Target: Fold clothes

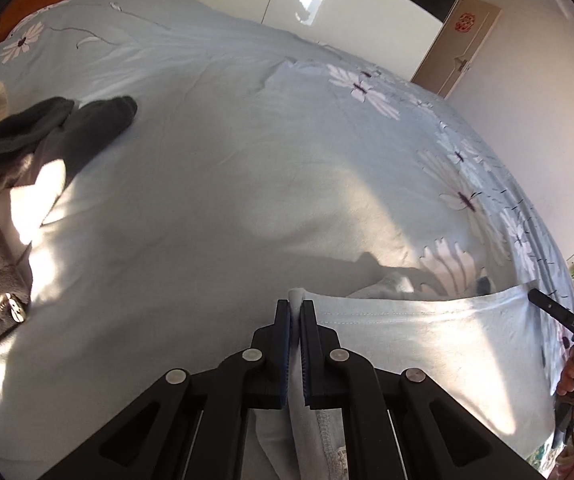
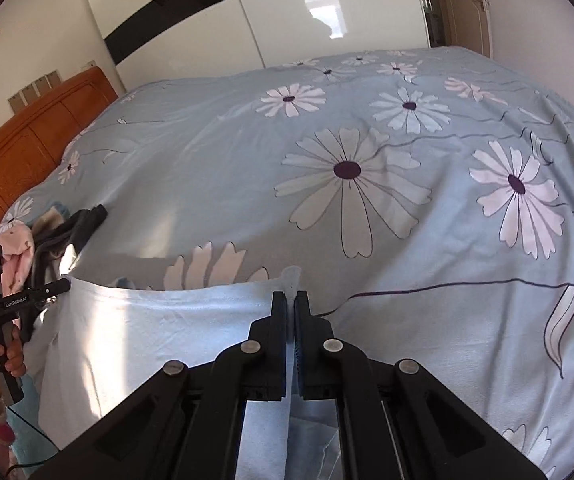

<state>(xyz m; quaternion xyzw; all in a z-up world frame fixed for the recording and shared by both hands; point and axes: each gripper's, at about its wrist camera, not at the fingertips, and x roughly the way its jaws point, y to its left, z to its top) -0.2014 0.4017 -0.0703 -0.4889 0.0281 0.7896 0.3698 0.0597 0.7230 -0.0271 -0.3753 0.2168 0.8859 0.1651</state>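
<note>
A pale blue garment (image 1: 427, 344) hangs stretched over the flowered bedspread (image 1: 227, 184), held up by its stitched top edge at both ends. My left gripper (image 1: 296, 305) is shut on one corner, with cloth bunched between its pads. My right gripper (image 2: 291, 298) is shut on the other corner of the same garment (image 2: 159, 332). In the left wrist view the right gripper (image 1: 533, 294) reaches in from the far right edge, and in the right wrist view the left gripper (image 2: 67, 285) pinches the edge at far left.
A pile of dark grey and beige clothes (image 1: 19, 160) lies at the left of the bed, with pink clothing (image 2: 17, 256) beside it. A wooden headboard (image 2: 27, 140) bounds the bed at left. White wardrobe doors (image 2: 271, 16) stand behind it.
</note>
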